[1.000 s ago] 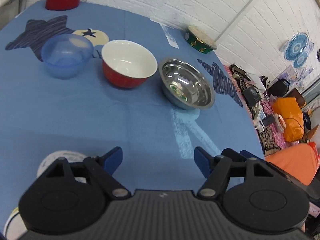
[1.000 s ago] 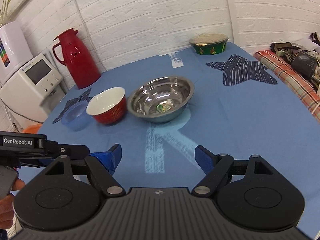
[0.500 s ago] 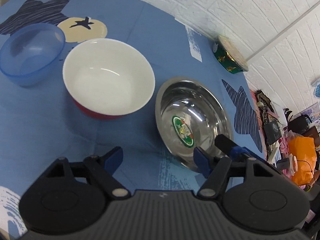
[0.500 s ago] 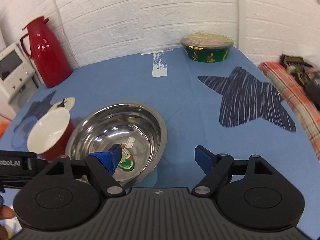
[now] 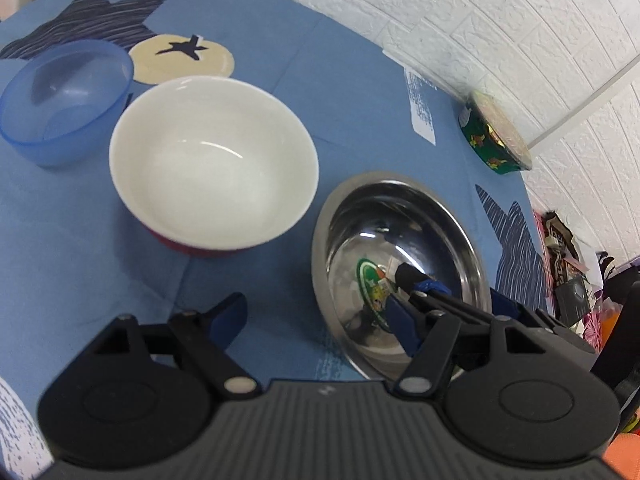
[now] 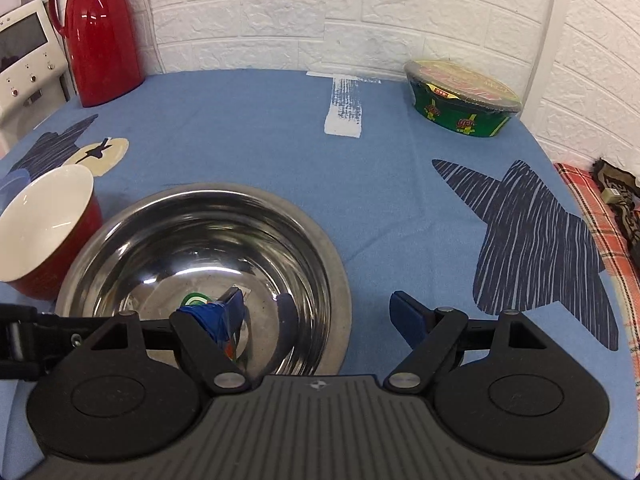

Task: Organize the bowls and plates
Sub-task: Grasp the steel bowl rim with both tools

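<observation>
Right wrist view: the right gripper [image 6: 318, 318], jaws spread, is set astride the steel bowl [image 6: 200, 276] rim, seemingly for lifting. The left gripper [image 5: 316, 318], also agape, is held beside the red bowl [image 5: 212, 172].

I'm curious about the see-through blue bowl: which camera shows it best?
The left wrist view: the blue bowl sits whole at the upper left, beside the red bowl. The right wrist view shows at most a blue sliver at its left edge, behind the red bowl.

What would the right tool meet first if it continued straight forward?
Probably the steel bowl: the open right tool straddles its right rim, one finger inside, the other outside. Whether it already touches is unclear.
</observation>
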{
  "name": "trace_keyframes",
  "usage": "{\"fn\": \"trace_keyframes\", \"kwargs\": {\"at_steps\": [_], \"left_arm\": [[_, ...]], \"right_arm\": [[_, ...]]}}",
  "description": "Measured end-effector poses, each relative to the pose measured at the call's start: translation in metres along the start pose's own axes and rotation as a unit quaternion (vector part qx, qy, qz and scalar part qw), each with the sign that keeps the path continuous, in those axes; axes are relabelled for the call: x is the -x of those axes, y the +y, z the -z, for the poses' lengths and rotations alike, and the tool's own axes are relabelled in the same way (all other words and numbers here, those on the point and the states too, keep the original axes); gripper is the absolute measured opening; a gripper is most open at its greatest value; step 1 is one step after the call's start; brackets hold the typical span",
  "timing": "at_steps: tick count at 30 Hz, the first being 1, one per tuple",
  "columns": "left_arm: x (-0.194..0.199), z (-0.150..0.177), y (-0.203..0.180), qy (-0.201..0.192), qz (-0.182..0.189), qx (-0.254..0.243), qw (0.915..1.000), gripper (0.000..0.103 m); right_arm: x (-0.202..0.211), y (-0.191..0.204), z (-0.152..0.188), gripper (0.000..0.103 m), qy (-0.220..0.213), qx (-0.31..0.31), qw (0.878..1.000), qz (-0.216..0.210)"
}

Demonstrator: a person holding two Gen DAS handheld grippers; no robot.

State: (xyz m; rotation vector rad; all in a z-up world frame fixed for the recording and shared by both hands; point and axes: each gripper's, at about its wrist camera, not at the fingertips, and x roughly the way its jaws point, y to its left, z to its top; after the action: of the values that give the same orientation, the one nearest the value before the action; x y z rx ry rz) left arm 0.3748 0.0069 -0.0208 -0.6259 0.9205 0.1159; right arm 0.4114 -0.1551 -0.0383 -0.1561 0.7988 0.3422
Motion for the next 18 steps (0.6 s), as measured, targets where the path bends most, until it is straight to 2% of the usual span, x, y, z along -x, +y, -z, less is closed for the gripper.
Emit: {"fn": "trace_keyframes", "kwargs": {"at_steps": [2,3,4,5,6,8,13,18], "left_arm": [[-0.001,0.000,-0.001,-0.002,-0.004,-0.007,1.0000,0.068],[-0.001,0.000,-0.002,-0.004,-0.003,-0.013,0.9999,0.060],[-0.002,-0.001,-0.002,-0.002,-0.002,-0.020,0.9998,0.042],[-0.003,-0.002,-0.004,0.003,-0.003,-0.032,0.9995,0.027],[-0.004,-0.002,-0.005,0.008,-0.004,-0.045,0.9989,0.018],[-0.006,-0.003,-0.003,0.029,0.016,-0.052,0.9981,0.003],[0.010,0.011,0.005,0.042,0.022,-0.079,0.9958,0.003],[0.040,0.034,0.015,0.051,0.027,-0.106,0.9926,0.004]], "right_arm": [[0.002,0.001,0.004,0.061,-0.011,0.001,1.000,-0.014],[0.003,0.001,0.006,0.056,-0.013,0.000,0.999,-0.029],[0.007,0.003,0.010,0.052,-0.021,0.004,0.999,-0.041],[0.010,0.007,0.012,0.042,-0.026,0.013,0.998,-0.049],[0.014,0.010,0.014,0.034,-0.027,0.014,0.998,-0.057],[0.020,0.016,0.017,0.030,-0.022,0.012,0.997,-0.077],[0.036,0.024,0.029,0.030,-0.009,-0.005,0.996,-0.093],[0.068,0.043,0.053,0.032,-0.003,0.008,0.996,-0.090]]}}
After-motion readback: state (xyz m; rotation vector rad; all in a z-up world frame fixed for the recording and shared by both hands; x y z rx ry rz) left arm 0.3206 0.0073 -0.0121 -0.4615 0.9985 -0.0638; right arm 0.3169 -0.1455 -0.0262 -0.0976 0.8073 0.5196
